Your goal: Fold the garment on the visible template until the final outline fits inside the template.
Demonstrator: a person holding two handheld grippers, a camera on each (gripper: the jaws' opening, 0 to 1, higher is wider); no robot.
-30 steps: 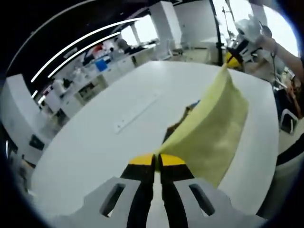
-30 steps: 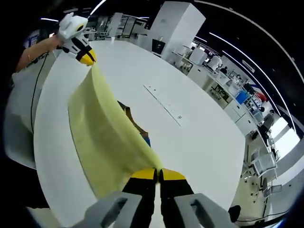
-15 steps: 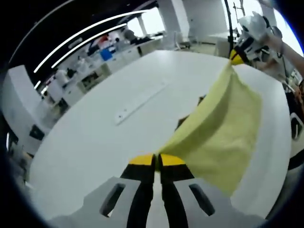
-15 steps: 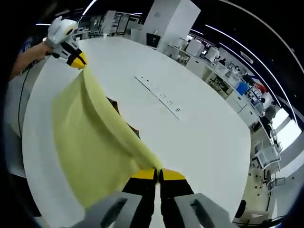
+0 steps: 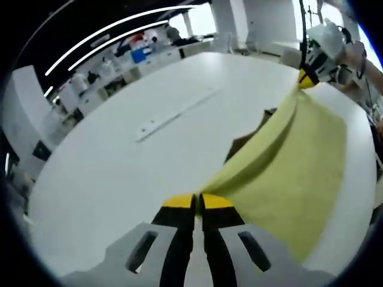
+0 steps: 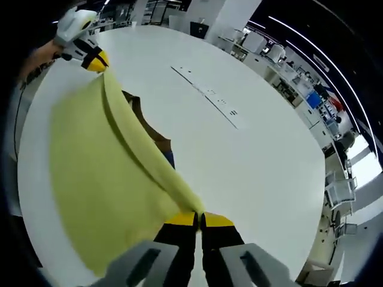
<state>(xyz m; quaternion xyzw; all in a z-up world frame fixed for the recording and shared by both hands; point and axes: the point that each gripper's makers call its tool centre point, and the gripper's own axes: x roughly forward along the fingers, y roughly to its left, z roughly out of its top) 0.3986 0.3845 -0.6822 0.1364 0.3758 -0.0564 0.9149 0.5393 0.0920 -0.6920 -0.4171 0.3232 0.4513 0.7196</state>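
Two claws (image 5: 198, 201) (image 6: 199, 219) clamping yellow garment (image 5: 287, 167) (stretched taut)

Left tongs (image 5: 198, 202) are clamped on a yellow garment (image 5: 287, 173) corner. Right tongs (image 6: 198, 220) pinch its other corner, jaws closed, held well apart.

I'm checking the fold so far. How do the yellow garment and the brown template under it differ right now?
The yellow garment is lifted, stretched between the right gripper and the left gripper; the brown template lies flat on the white table. The garment shows broadly, while the template only peeks out behind its upper edge. Both sit over the same side of the table.
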